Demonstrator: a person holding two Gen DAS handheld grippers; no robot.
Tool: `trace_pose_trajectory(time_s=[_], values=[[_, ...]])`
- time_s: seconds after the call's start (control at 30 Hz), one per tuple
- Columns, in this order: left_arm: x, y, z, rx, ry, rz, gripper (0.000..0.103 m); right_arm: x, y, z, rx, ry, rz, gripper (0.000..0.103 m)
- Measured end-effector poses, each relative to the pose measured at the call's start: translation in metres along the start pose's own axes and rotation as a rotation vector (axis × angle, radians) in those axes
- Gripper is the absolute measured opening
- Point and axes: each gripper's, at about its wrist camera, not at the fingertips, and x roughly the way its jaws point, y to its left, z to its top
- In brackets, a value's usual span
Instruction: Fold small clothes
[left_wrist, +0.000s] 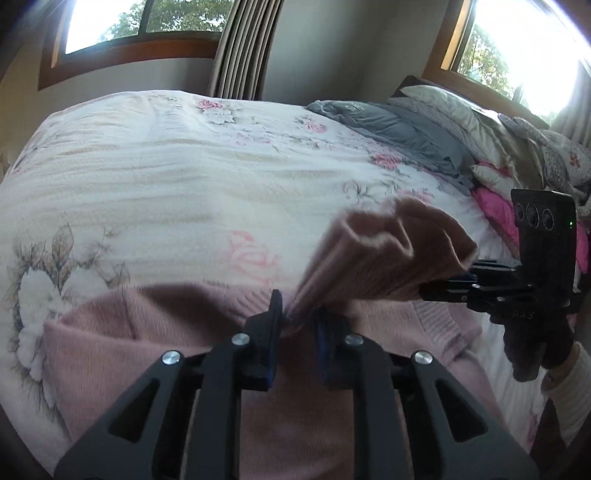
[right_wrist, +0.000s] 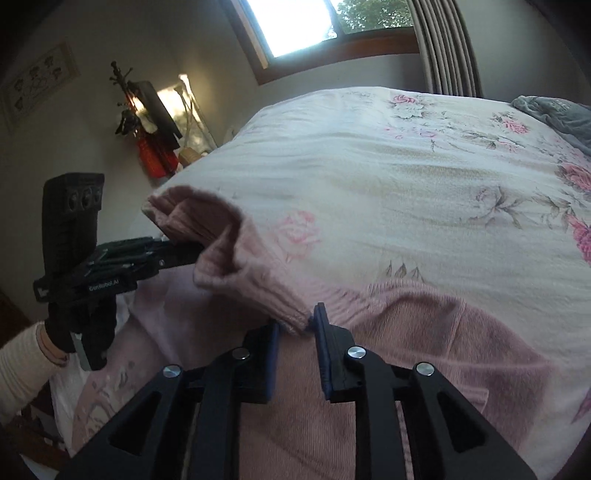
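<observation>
Pink sweater (left_wrist: 122, 332) mostly hidden behind both tools on the bed (left_wrist: 166, 177). Left gripper (left_wrist: 297, 317) and right gripper (right_wrist: 295, 323), side by side, each pinch its lifted ribbed edge.

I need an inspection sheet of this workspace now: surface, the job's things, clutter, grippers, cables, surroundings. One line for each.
Surface: bed with floral bedspread, lightly wrinkled.
Job's things: pink sweater lying on the bedspread, one edge lifted and stretched between both grippers.
Clutter: grey blanket, pillows and pink bedding at the head of the bed.
Grippers: left gripper shut on the sweater; right gripper shut on the same lifted edge.
Cables: nothing seen.
Surroundings: windows, curtain, coat stand, framed picture.
</observation>
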Motion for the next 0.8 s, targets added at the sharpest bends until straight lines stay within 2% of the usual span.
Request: trace_pose_trajectory(time_s=[0.1, 0.2, 0.27, 0.37, 0.47, 0.5, 0.53, 0.57, 0.63, 0.73, 0.8], values=[[-0.012, 0.009, -0.032, 0.002, 0.056, -0.004, 0.02, -0.011, 0.001, -0.032, 0.014, 0.055, 0.026, 0.025], [-0.021, 0.023, -0.046, -0.037, 0.084, -0.029, 0.022, -0.021, -0.009, -0.044, 0.084, 0.045, 0.072, 0.029], [-0.02, 0.033, -0.042, -0.085, 0.09, -0.043, 0.027, -0.017, -0.02, -0.039, 0.168, 0.036, 0.097, 0.042], [-0.005, 0.044, -0.027, -0.178, 0.104, -0.066, 0.029, 0.004, -0.038, -0.028, 0.308, 0.043, 0.125, 0.044], [0.023, 0.051, -0.015, -0.268, 0.149, -0.081, 0.028, 0.039, -0.053, -0.019, 0.397, 0.099, 0.088, 0.044], [0.032, 0.053, -0.013, -0.293, 0.155, -0.07, 0.026, 0.052, -0.058, -0.018, 0.42, 0.126, 0.065, 0.043], [0.041, 0.053, -0.01, -0.301, 0.163, -0.064, 0.024, 0.062, -0.062, -0.018, 0.436, 0.137, 0.064, 0.035], [0.047, 0.052, -0.007, -0.301, 0.161, -0.052, 0.011, 0.068, -0.065, -0.017, 0.444, 0.134, 0.071, 0.02], [0.051, 0.05, 0.001, -0.3, 0.135, -0.036, 0.008, 0.068, -0.067, -0.013, 0.449, 0.097, 0.075, 0.013], [0.049, 0.049, 0.01, -0.273, 0.069, 0.013, 0.008, 0.062, -0.074, -0.006, 0.454, 0.029, 0.047, 0.012], [0.058, 0.054, 0.009, -0.275, 0.108, 0.034, 0.008, 0.071, -0.078, -0.006, 0.462, 0.061, 0.026, 0.012]])
